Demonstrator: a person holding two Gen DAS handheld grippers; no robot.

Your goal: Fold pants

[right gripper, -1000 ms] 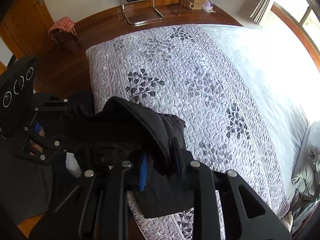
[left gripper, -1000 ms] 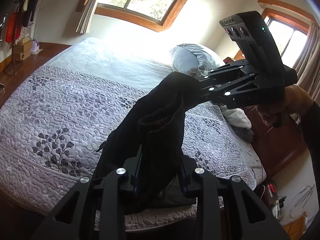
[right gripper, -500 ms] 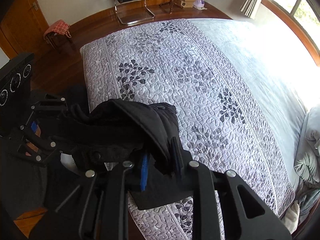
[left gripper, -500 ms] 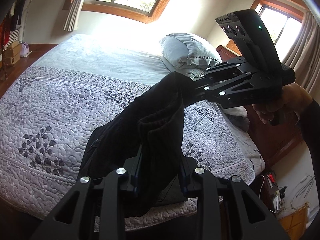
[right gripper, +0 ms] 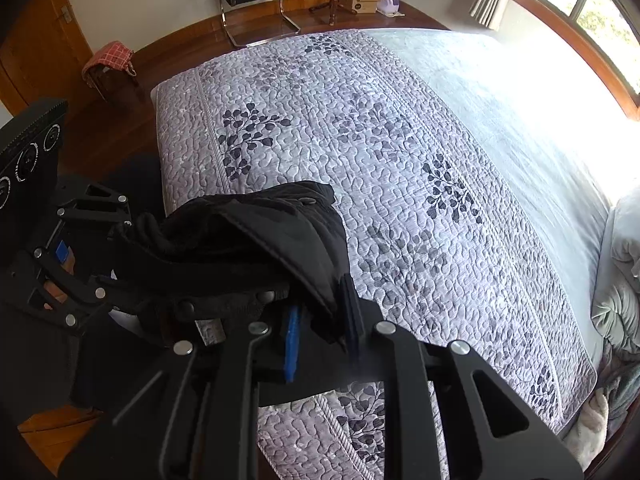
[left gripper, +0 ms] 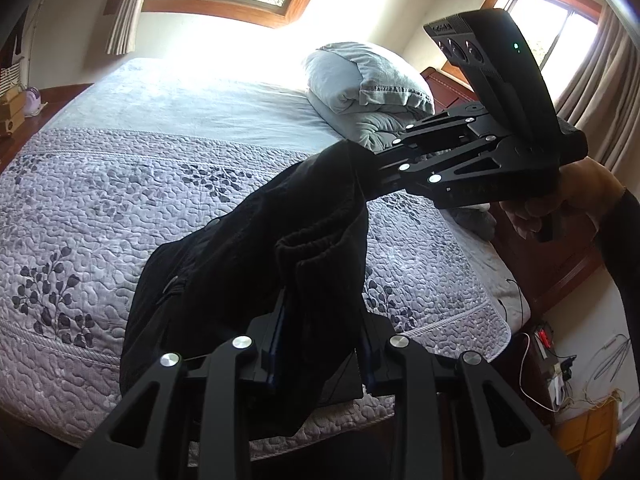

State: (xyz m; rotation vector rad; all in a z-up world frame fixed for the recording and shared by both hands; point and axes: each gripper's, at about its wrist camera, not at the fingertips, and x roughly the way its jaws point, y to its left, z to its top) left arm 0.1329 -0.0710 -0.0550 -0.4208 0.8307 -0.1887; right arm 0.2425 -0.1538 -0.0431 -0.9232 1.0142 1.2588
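Black fabric fills both claws: the left gripper is clamped on a ribbed cuff of the pants, and the right gripper, its jaws just closing further, pinches another bunch. Between them the pants hang slack above the near edge of the quilted bedspread. They look soft, floppy and light, best taken by hems or waistband. Beyond lie a grey pillow and bare quilt; nothing blocks the bed.
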